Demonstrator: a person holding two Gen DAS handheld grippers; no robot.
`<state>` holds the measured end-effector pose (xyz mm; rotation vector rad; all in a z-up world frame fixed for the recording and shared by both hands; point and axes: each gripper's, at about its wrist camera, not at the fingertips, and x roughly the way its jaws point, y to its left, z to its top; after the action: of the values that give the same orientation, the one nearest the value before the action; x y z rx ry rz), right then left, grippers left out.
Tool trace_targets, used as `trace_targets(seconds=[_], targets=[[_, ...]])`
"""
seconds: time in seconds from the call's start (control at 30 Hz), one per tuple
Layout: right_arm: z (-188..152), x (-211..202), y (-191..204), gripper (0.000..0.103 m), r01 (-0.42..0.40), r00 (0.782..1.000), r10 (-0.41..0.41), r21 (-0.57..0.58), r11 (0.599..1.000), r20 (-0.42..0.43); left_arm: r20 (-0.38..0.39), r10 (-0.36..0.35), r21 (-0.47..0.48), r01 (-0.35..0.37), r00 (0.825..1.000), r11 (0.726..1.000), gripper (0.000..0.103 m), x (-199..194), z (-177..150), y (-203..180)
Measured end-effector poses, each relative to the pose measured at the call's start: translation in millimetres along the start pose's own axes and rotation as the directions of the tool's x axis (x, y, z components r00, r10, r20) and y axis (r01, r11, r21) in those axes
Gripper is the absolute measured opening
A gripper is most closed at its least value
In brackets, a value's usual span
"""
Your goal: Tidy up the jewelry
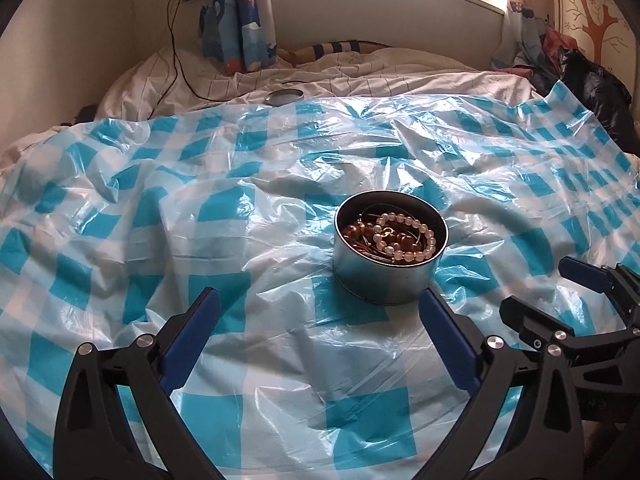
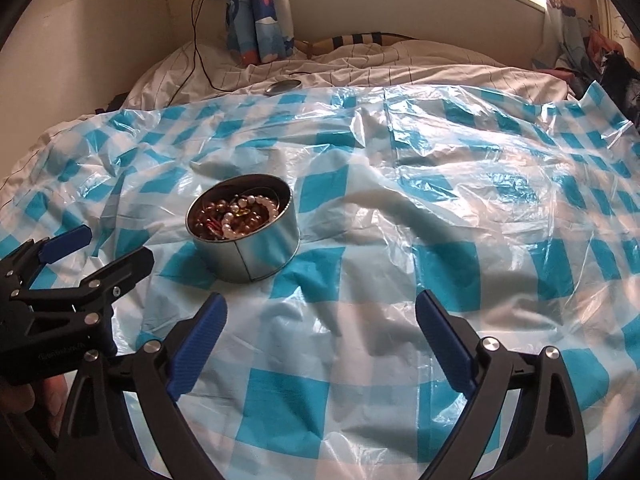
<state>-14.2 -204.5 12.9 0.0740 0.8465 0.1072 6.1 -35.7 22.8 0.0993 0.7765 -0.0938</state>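
Both grippers' jaws gape wide, empty — round tin [image 1: 390, 254] of beads between them.

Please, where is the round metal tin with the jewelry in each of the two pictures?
Left wrist view: the tin is right of centre, above the right finger.
Right wrist view: the tin is left of centre.
Shared landmark: the lid at the checked sheet's far edge.

A round metal tin [image 1: 390, 264] holding a pearl bracelet [image 1: 404, 236] and amber beads [image 1: 358, 229] sits on the blue checked plastic sheet [image 1: 160, 208], just beyond the left hand-held gripper [image 1: 318, 304], jaws wide apart.
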Motion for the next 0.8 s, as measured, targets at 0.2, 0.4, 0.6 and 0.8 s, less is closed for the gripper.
trace_targets(seconds=[0.2, 0.4, 0.6, 0.8], targets=[[-0.8, -0.5, 2.6, 0.092, 0.006, 1.000, -0.006, -0.014, 1.000, -0.003, -0.009, 0.010, 0.013, -0.009, 1.000, 1.000, 0.095, 3.1, -1.7, -2.1], [-0.8, -1.5, 4.2, 0.093, 0.006, 1.000, -0.006, -0.016, 1.000, -0.001, -0.006, 0.011, 0.015, -0.011, 1.000, 1.000, 0.095, 3.7, -1.7, -1.6], [-0.9, -2.1, 4.8, 0.093, 0.005, 1.000, -0.005, -0.019, 1.000, -0.003, -0.007, 0.011, 0.014, -0.010, 1.000, 1.000, 0.095, 3.5, -1.7, -1.1], [-1.2, -1.9, 5.3, 0.093, 0.007, 1.000, -0.007, -0.017, 1.000, -0.003, -0.014, 0.016, 0.018, -0.015, 1.000, 1.000, 0.095, 5.1, -3.3, -1.4]])
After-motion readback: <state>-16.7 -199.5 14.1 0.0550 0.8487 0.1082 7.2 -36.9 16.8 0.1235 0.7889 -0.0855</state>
